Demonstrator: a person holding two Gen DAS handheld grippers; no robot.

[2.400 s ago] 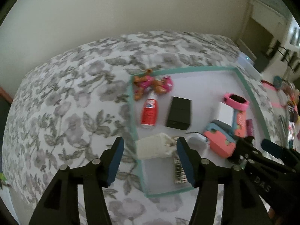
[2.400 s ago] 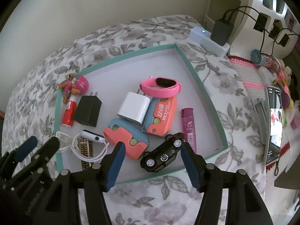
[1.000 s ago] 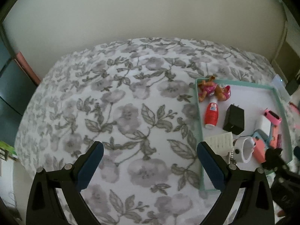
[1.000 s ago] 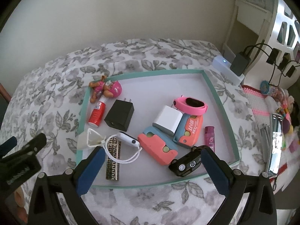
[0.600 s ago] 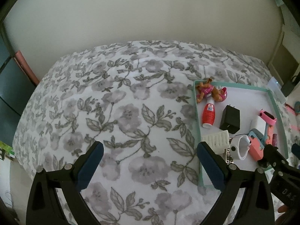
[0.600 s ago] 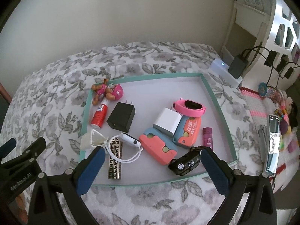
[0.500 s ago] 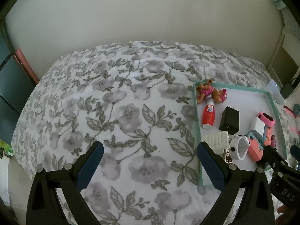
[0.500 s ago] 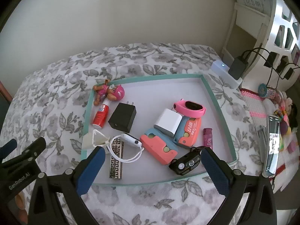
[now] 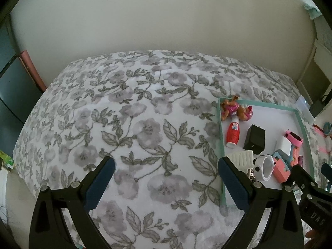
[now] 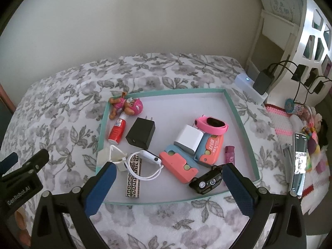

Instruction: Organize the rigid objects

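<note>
Currently the left tool (image 9: pixel 166 183) hangs over the grey-floral bedspread (image 9: pixel 132 128), blue pads spread wide, gripping nothing. Just right of it, the shallow teal-rimmed white tray (image 10: pixel 240 122) sits on the bed with all the loose items inside. Far left corner of tray: pink-and-brown pup figurine (image 10: pixel 127 106), with the small red bottle with white cap (image 10: pixel 117 132) lying just below it, nearly touching. Next right, black wall charger block (image 10: pixel 141 133), flat. Near left edge: white ribbed plastic piece (image 10: pixel 110 155) beside a white smartwatch with looped band (image 10: pixel 148 164), which overlaps a flat black-and-white key-pattern bar (image 10: pixel 133 177). Mid tray: white cube charger (image 10: pixel 187 138) resting on two coral-and-blue plastic cases (image 10: pixel 180 166), pink smartwatch (image 10: pixel 211 124) leaning on top of the far case. Right of those, small magenta tube (image 10: pixel 230 154), and a black toy car (image 10: pixel 207 181) at the near rim. Right tool (image 10: pixel 169 187) hovers above the tray's near edge, likewise wide apart and empty, car just inside its right pad.
</note>
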